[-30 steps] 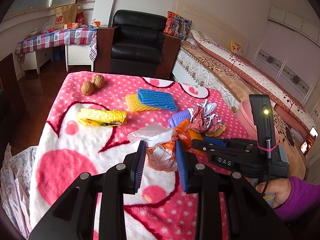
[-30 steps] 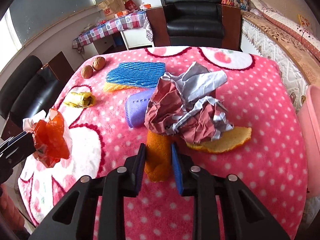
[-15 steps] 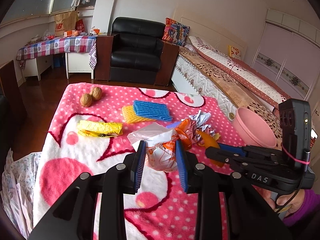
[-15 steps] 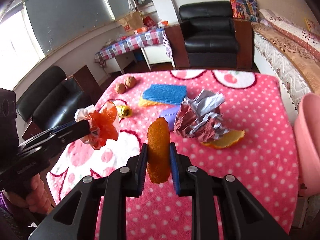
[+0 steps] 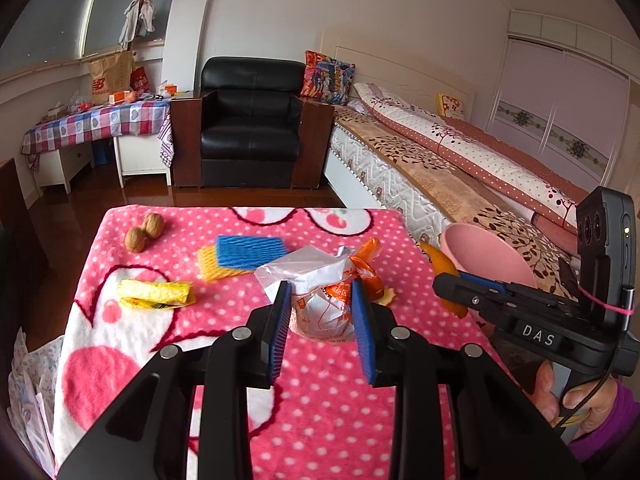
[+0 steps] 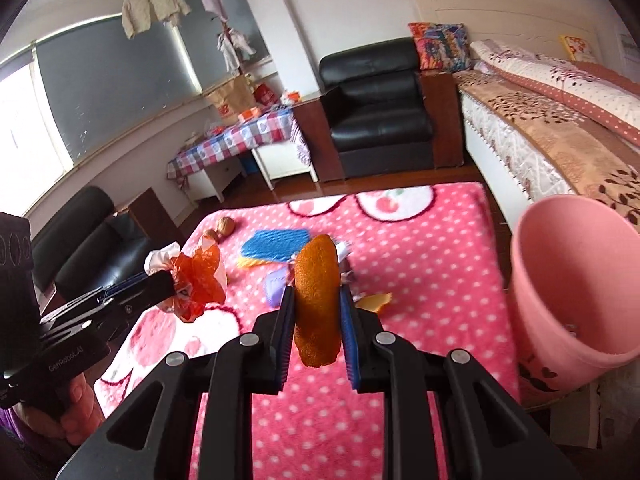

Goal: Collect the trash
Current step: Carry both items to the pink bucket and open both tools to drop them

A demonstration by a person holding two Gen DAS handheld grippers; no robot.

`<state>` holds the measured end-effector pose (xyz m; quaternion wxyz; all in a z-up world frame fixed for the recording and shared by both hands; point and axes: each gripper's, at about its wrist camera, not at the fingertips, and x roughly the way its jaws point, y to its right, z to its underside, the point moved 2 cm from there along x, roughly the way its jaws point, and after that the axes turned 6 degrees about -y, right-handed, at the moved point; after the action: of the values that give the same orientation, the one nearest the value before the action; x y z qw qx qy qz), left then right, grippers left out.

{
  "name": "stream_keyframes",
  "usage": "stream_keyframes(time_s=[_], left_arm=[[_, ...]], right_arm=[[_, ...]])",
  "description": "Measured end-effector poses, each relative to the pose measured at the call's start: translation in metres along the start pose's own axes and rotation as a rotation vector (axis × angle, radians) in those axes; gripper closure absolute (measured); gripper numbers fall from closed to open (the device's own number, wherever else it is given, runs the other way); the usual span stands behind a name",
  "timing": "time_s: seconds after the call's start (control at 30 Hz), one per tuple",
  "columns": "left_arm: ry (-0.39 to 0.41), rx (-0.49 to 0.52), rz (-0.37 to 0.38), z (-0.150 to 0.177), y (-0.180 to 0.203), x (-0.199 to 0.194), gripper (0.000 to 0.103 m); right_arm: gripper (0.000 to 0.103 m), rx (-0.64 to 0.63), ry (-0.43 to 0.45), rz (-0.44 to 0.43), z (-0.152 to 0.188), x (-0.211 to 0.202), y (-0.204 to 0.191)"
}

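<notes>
My left gripper (image 5: pixel 321 286) is shut on a crumpled white and orange plastic bag (image 5: pixel 316 312) and holds it above the pink dotted blanket (image 5: pixel 320 392). In the right wrist view the bag (image 6: pixel 198 280) hangs from the left gripper (image 6: pixel 170 280) at the left. My right gripper (image 6: pixel 316 294) is shut on a strip of orange peel (image 6: pixel 316 264), which stands upright between its pads above the blanket. A pink bin (image 6: pixel 572 280) stands just off the blanket's right edge, to the right of the peel. From the left wrist, the peel (image 5: pixel 440 262) shows in front of the bin (image 5: pixel 480 248).
On the blanket lie blue and yellow foam nets (image 5: pixel 248 248), a yellow wrapper (image 5: pixel 154 292), two walnuts (image 5: pixel 144 232), a purple piece (image 6: pixel 276 284), another peel (image 6: pixel 374 302) and crumpled foil (image 6: pixel 344 248), half hidden. A bed (image 5: pixel 460 168) runs along the right; a black armchair (image 5: pixel 250 132) stands behind.
Both grippers rose from the blanket with their loads. The right one lifted the peel off the pile and swung right, bringing the pink bin into view.
</notes>
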<state>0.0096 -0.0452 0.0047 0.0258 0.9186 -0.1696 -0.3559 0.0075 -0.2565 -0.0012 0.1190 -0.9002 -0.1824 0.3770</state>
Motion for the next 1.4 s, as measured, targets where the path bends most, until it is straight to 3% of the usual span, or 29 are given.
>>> stream_keyframes(time_s=[0.77,1.4], left_arm=[[-0.038,0.123,0.116,-0.041,0.13,0.069,0.073],[-0.136,0.186,0.184,-0.038,0.198,0.145,0.073]], right_arm=[[0.082,0.245,0.18,0.184,-0.007,-0.071,0.145],[0.081,0.322,0.19,0.296,0.002,-0.061,0.209]])
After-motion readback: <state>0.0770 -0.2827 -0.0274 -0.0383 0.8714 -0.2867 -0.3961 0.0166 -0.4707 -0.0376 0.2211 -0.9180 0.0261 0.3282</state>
